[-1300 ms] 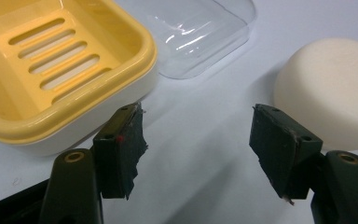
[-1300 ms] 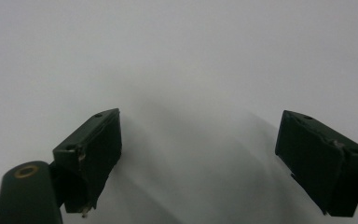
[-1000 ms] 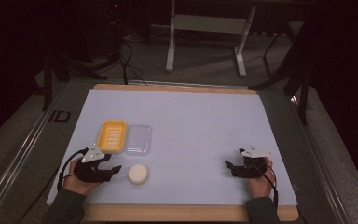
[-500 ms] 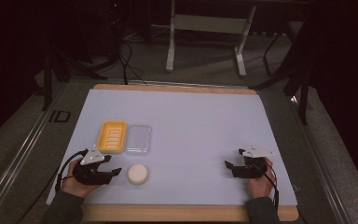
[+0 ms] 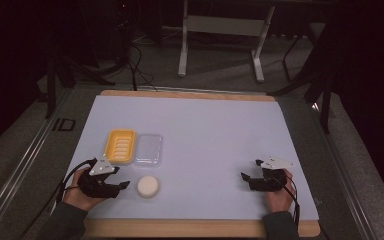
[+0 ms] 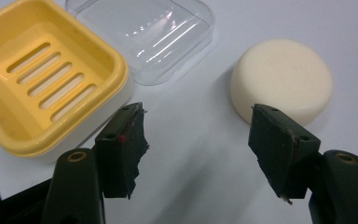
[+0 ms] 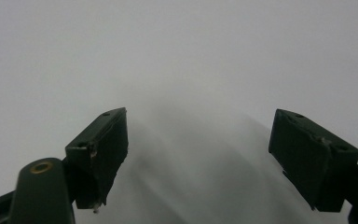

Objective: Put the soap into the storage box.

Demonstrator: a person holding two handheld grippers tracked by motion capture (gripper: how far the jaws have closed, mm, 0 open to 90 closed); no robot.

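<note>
A round cream soap bar [image 5: 148, 186] lies on the white mat near the front left. Behind it stand a yellow slotted soap dish [image 5: 121, 146] and, touching its right side, a clear plastic lid [image 5: 148, 149]. My left gripper [image 5: 124, 188] rests just left of the soap, held in a hand, jaws apart with nothing between them. In the left gripper view the soap [image 6: 282, 81] sits beyond the right jaw, the dish [image 6: 42, 88] beyond the left jaw and the lid [image 6: 144, 32] farther off; that gripper [image 6: 196, 135] frames bare mat. My right gripper [image 5: 250, 171] is open at the front right, over bare mat [image 7: 198, 144].
The white mat [image 5: 205, 130] covers a wooden-edged table. Beyond the far edge are a dark floor, cables and a metal stand's legs [image 5: 220, 45]. A person's forearms enter from the bottom.
</note>
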